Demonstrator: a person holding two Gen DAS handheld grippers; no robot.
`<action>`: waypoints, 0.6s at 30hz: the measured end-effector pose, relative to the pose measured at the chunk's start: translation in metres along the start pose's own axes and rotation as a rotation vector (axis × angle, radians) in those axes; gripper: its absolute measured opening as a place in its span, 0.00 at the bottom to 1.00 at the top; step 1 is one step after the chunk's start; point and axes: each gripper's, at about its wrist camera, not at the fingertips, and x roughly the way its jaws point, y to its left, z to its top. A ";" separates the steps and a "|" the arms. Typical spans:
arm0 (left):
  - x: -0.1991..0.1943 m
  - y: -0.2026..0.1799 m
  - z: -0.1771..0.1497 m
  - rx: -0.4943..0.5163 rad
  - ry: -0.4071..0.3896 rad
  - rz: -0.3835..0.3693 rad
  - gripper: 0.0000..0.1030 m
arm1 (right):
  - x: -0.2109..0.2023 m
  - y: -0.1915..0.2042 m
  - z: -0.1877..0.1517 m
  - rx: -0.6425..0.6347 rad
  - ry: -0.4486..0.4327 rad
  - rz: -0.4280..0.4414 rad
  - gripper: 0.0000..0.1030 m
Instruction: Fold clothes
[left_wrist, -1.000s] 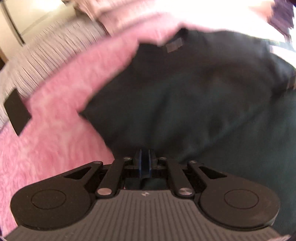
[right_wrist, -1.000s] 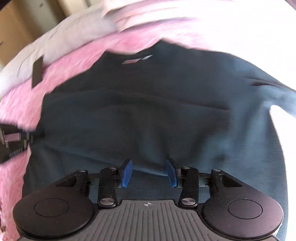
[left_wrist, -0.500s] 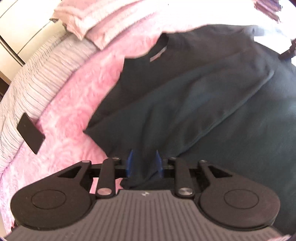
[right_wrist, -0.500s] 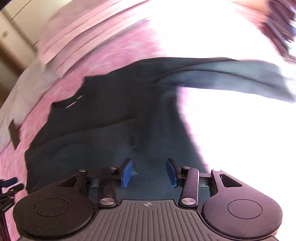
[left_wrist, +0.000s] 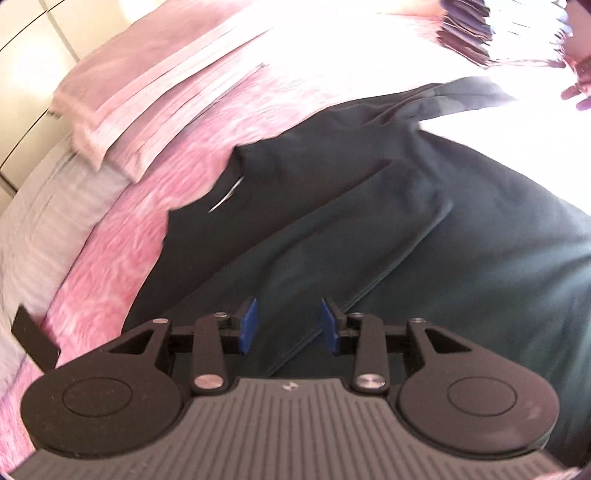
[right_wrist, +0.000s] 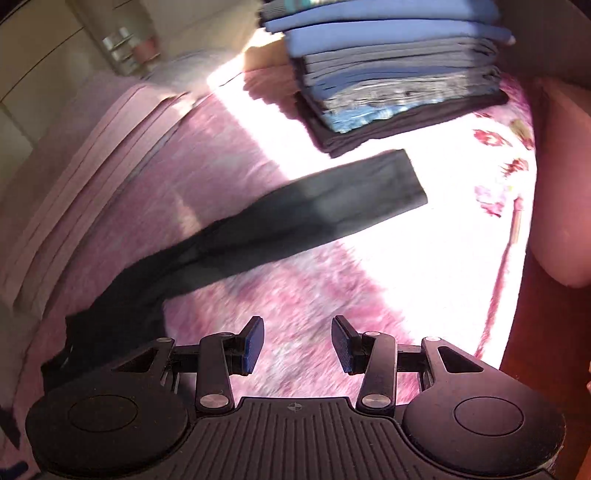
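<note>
A dark green long-sleeved top (left_wrist: 424, 236) lies flat on a pink fluffy blanket (left_wrist: 147, 206), one sleeve folded across its body. My left gripper (left_wrist: 289, 325) hovers above that folded sleeve; its jaws are opening and nothing is between the blue pads. In the right wrist view the other sleeve (right_wrist: 332, 199) stretches out across the blanket (right_wrist: 295, 302) into bright sunlight. My right gripper (right_wrist: 297, 345) hangs open over bare blanket to the right of the top, holding nothing.
A tall stack of folded clothes (right_wrist: 388, 74) stands at the far side of the bed. Folded pink blankets (left_wrist: 155, 96) lie at the back left beside a striped grey sheet (left_wrist: 44, 229). A black flat object (left_wrist: 33, 332) rests at the left. A pinkish cushion (right_wrist: 561, 177) borders the right.
My left gripper has let go of the top, opened and lifted back. My right gripper, open throughout, has swung right from over the top's body to bare blanket near the outstretched sleeve.
</note>
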 end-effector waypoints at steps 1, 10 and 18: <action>0.003 -0.008 0.008 0.007 0.005 0.004 0.32 | 0.007 -0.017 0.011 0.043 -0.011 -0.003 0.43; 0.043 -0.094 0.093 0.026 0.111 -0.014 0.32 | 0.095 -0.119 0.079 0.254 -0.019 0.016 0.43; 0.059 -0.134 0.142 0.069 0.087 -0.067 0.33 | 0.098 -0.132 0.102 0.295 -0.037 0.078 0.08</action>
